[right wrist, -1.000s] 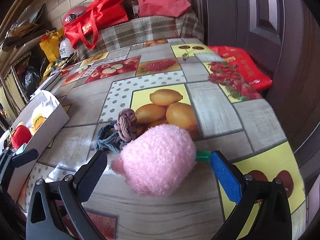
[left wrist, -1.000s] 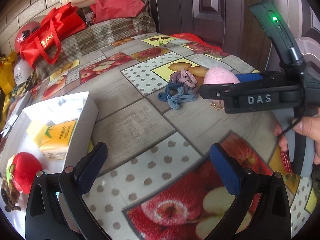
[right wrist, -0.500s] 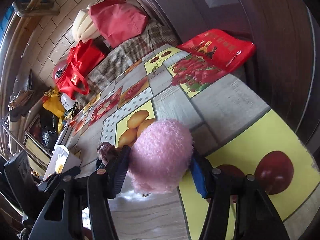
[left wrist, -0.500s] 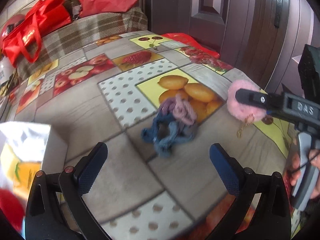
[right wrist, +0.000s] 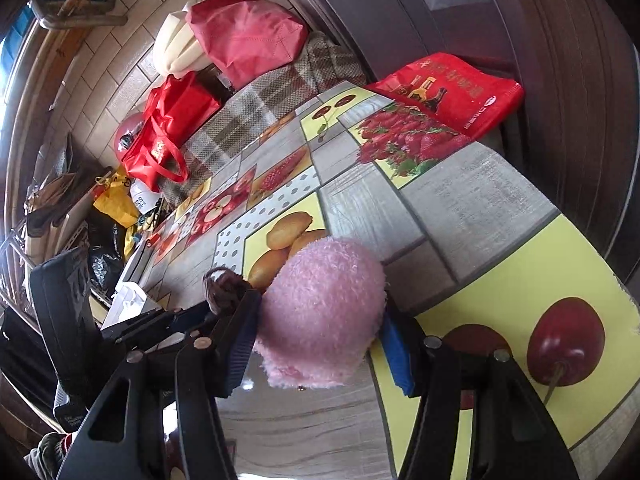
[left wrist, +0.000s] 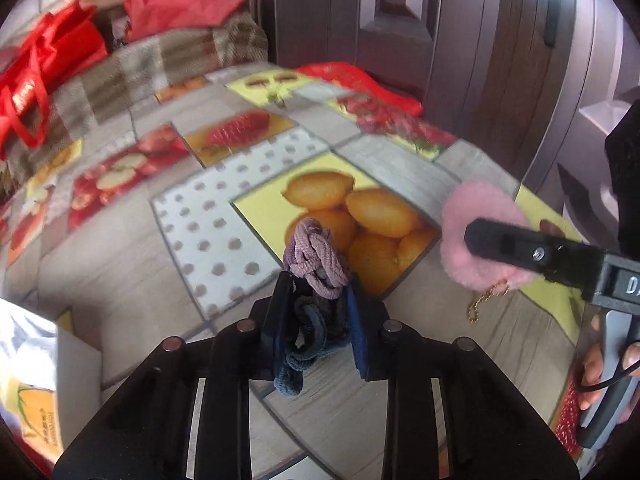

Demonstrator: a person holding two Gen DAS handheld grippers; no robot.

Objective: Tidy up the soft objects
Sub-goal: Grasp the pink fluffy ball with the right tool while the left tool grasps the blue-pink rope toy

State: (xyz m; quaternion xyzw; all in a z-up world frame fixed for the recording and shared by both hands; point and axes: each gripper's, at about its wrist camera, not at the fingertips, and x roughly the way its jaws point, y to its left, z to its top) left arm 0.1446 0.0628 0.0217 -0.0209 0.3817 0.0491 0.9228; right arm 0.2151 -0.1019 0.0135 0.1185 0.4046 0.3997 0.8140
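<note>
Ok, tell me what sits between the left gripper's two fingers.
In the left wrist view, the left gripper is clamped on a blue knotted hair tie; a purple hair tie bunches just above the fingertips.

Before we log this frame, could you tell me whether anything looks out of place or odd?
Nothing looks damaged or spilled. The left gripper is shut on the hair ties, a loose blue loop drooping below the jaws. The right gripper is shut on the pink pompom, whose gold chain dangles free.
</note>
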